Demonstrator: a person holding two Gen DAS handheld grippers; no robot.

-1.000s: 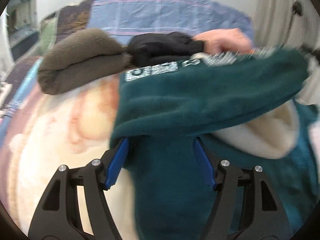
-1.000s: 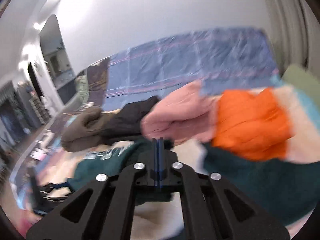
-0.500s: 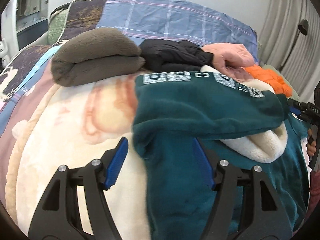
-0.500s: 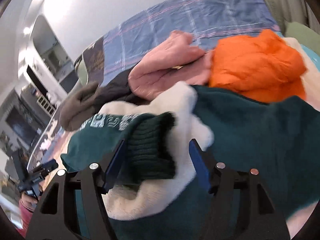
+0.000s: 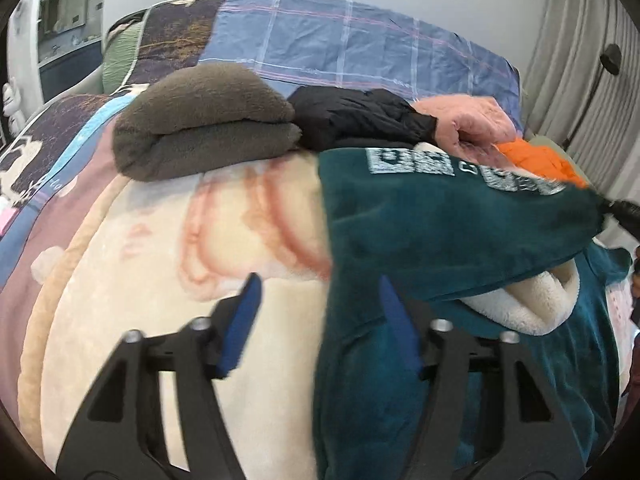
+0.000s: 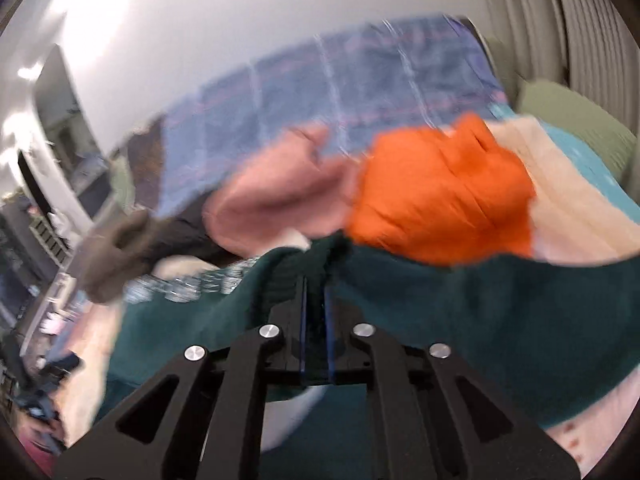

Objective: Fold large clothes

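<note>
A teal fleece sweatshirt [image 5: 448, 224] with white lettering and a cream lining lies on the bed. In the left wrist view its left edge runs between the fingers of my left gripper [image 5: 320, 312]. Those jaws are closing; the right pad [image 5: 396, 320] lies over the fleece, while the left pad [image 5: 240, 320] stands apart over the blanket. In the blurred right wrist view my right gripper [image 6: 316, 316] is closing on the ribbed teal cuff [image 6: 296, 272], with its pads nearly together on the cloth. From the left wrist view, the right gripper [image 5: 624, 216] pulls the sleeve tip at the right edge.
Behind the sweatshirt lie a folded brown fleece [image 5: 200, 120], a black garment [image 5: 360, 116], a pink garment [image 6: 276, 204] and an orange one [image 6: 440, 196]. A cream and peach blanket [image 5: 160, 272] covers the bed, with a blue plaid quilt [image 5: 340, 48] at the back and curtains on the right.
My right gripper opened around the ribbed cuff, then closed on it and sank. The left jaws have narrowed, and the sweatshirt's edge now lies further right between them.
</note>
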